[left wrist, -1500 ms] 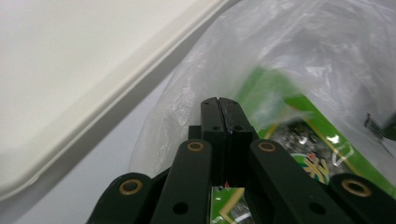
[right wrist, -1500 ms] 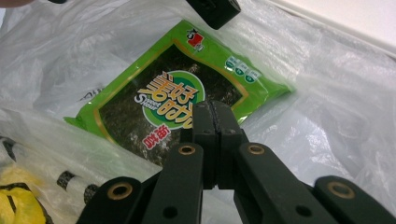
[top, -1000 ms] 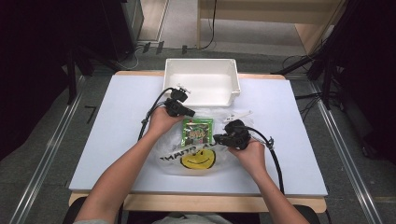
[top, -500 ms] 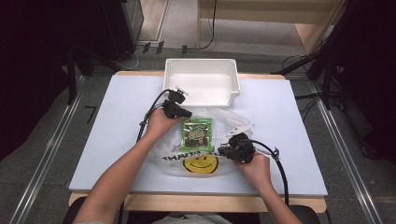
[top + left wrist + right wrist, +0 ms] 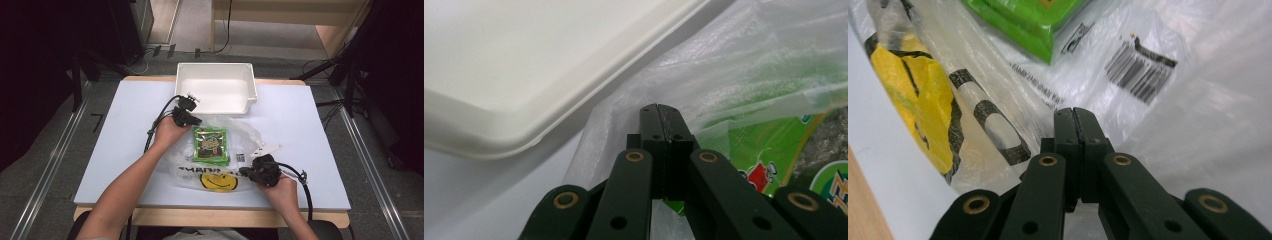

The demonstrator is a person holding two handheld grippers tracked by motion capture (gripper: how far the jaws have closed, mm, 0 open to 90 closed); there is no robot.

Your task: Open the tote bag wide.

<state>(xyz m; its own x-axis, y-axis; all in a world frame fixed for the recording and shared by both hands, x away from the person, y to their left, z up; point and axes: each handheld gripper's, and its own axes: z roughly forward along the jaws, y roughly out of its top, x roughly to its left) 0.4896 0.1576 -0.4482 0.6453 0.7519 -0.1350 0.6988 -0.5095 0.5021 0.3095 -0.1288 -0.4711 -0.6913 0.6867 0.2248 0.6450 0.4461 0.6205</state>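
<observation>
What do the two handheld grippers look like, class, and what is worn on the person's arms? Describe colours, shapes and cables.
Both the left gripper and the right gripper are black, with two flat jaws on paired link arms joined by brass-coloured rivets. A black cable loops from the left one, another black cable trails from the right. The forearms are bare, with no sleeve showing.

Count: 1 clear plastic bag (image 5: pixel 220 160) (smiley print), 1 green snack packet (image 5: pixel 210 145) inside it, 1 white tray (image 5: pixel 215 94), 2 grippers: left gripper (image 5: pixel 192 120), right gripper (image 5: pixel 246 171).
</observation>
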